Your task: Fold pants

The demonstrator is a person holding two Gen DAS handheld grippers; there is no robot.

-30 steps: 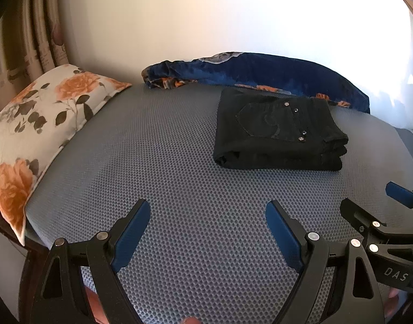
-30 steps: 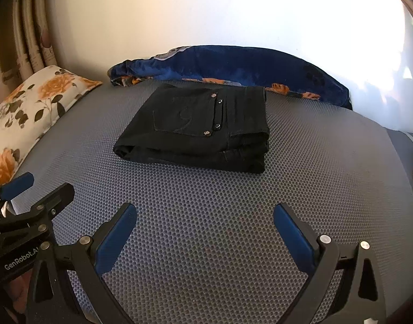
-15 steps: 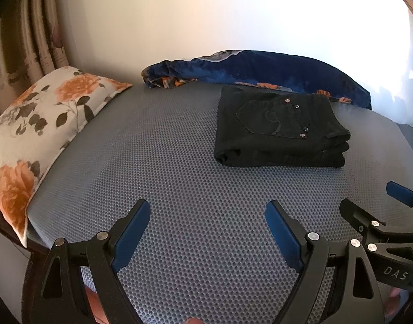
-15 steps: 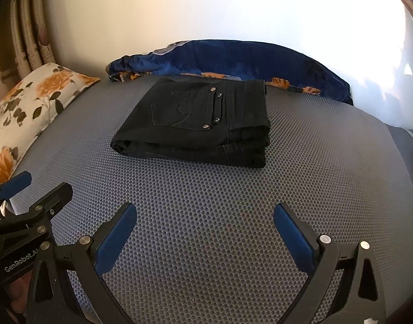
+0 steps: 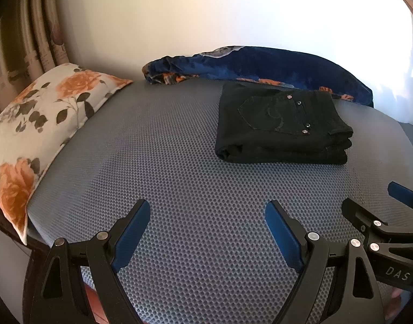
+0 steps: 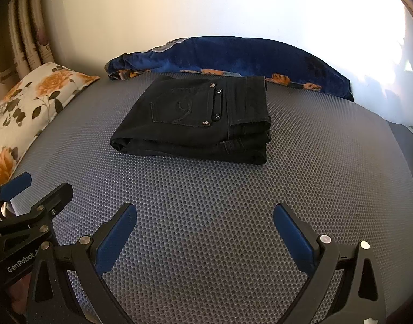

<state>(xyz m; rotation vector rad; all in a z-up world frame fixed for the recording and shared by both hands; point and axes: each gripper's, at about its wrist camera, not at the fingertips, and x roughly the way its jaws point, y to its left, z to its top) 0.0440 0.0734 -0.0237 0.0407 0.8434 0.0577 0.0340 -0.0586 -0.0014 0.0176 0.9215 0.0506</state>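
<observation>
The black pants (image 5: 282, 127) lie folded into a compact stack on the grey mesh bed (image 5: 157, 162), in the upper right of the left wrist view and upper centre of the right wrist view (image 6: 198, 121). Both the left gripper (image 5: 207, 216) and the right gripper (image 6: 205, 220) sit low in frame, jaws spread wide and holding nothing, well apart from the pants. A blue blanket (image 6: 233, 56) lies just behind the stack; a floral pillow (image 5: 41, 124) lies at the left.

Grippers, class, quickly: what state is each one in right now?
Left gripper: open, holding nothing.
Right gripper: open, holding nothing.
</observation>
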